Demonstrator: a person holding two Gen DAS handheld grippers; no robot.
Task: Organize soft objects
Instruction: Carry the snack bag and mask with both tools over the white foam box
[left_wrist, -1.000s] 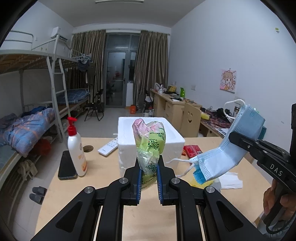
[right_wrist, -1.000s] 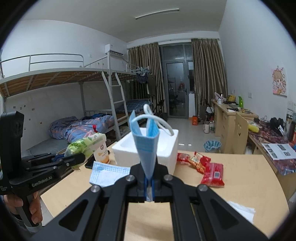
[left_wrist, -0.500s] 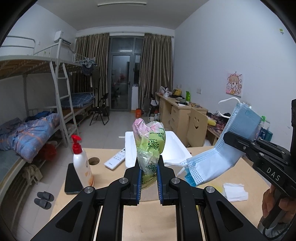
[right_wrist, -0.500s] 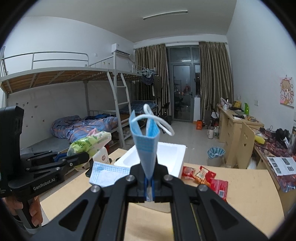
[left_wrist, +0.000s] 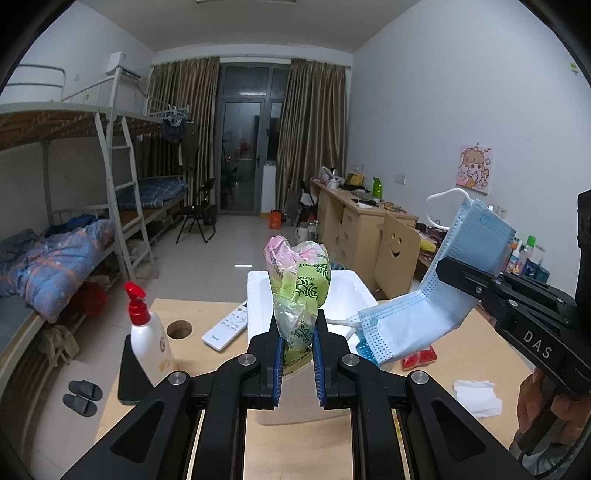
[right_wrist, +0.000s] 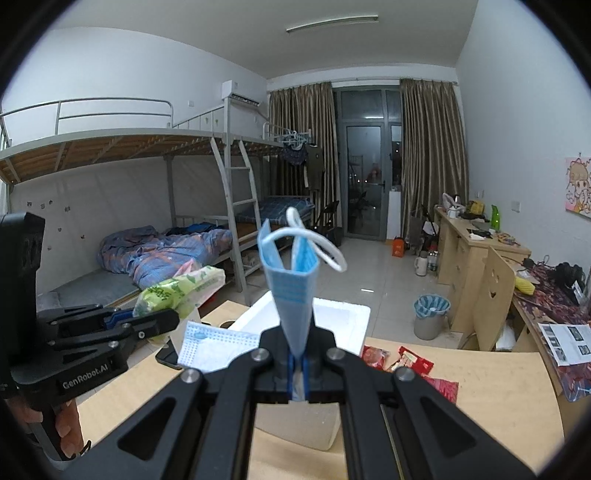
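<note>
My left gripper (left_wrist: 297, 339) is shut on a green and pink tissue pack (left_wrist: 300, 288) and holds it up above the table; it also shows in the right wrist view (right_wrist: 184, 290). My right gripper (right_wrist: 296, 363) is shut on a folded blue face mask (right_wrist: 291, 284) with white ear loops, held upright; the mask also shows in the left wrist view (left_wrist: 436, 291). A white foam box (right_wrist: 345, 317) stands open on the wooden table just beyond both grippers, and it shows in the left wrist view (left_wrist: 347, 291) too.
On the table are a lotion pump bottle (left_wrist: 147, 339), a black phone (left_wrist: 129, 373), a white remote (left_wrist: 229, 326), a round cable hole (left_wrist: 179, 328), red snack packets (right_wrist: 402, 363) and a white tissue (left_wrist: 476, 397). A bunk bed stands left, desks right.
Both grippers have risen with their loads, so the foam box and table sit lower in both views. Both grips are unchanged.
</note>
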